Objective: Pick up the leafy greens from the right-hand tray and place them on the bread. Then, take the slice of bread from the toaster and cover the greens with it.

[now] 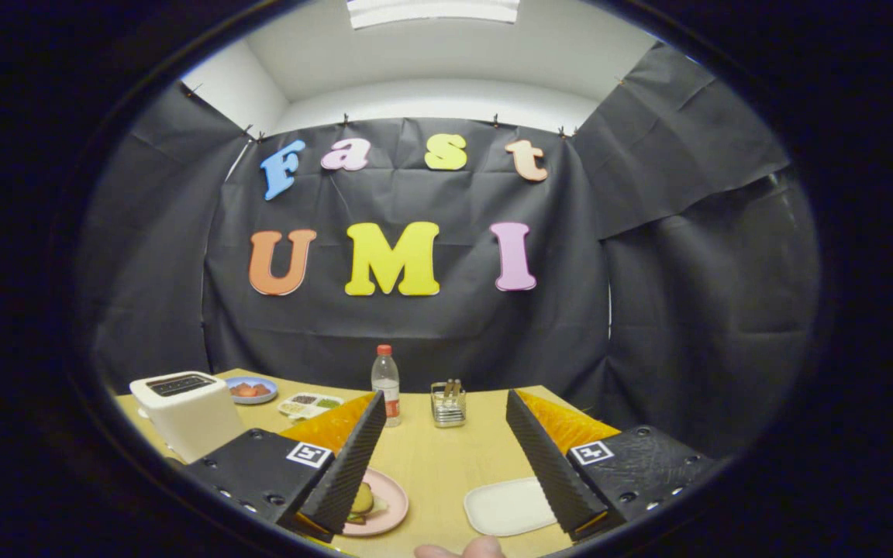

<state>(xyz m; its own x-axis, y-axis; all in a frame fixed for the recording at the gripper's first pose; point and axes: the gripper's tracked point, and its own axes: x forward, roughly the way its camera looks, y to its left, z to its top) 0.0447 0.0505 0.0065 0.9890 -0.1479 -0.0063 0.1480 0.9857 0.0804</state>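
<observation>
Leafy greens [355, 518] show as a thin green edge under the food on the pink plate [391, 508], low beside the left finger; most of that heap is hidden behind the finger, so whether the green is really a leaf cannot be told for sure; above it sits a pale tan, rounded piece [363, 498] that looks like bread or a patty, its surface smooth and slightly glossy. The white tray [507, 506] on the right lies flat on the wooden table [431, 457], a rounded rectangle with a bare surface, partly covered by the right finger; plate and tray are apart, with bare table between them. The gripper [446, 446] is held above the table with its fingers spread wide, nothing between them; the plate lies under the left finger and the tray under the right one. The white toaster [187, 411] stands to the left, beyond the left finger, boxy, with a dark slot on top; whether a slice sits in the slot cannot be made out. Behind the toaster is a blue dish [251, 389] with red pieces in it, and next to that a small divided tray [310, 404] of mixed bits. Farther ahead, between the fingers, a clear bottle [386, 384] with a red cap stands upright; just beside it is a small clear holder [448, 404] with utensils. A fingertip [462, 550] of a person shows nearest of all, between plate and tray.
</observation>
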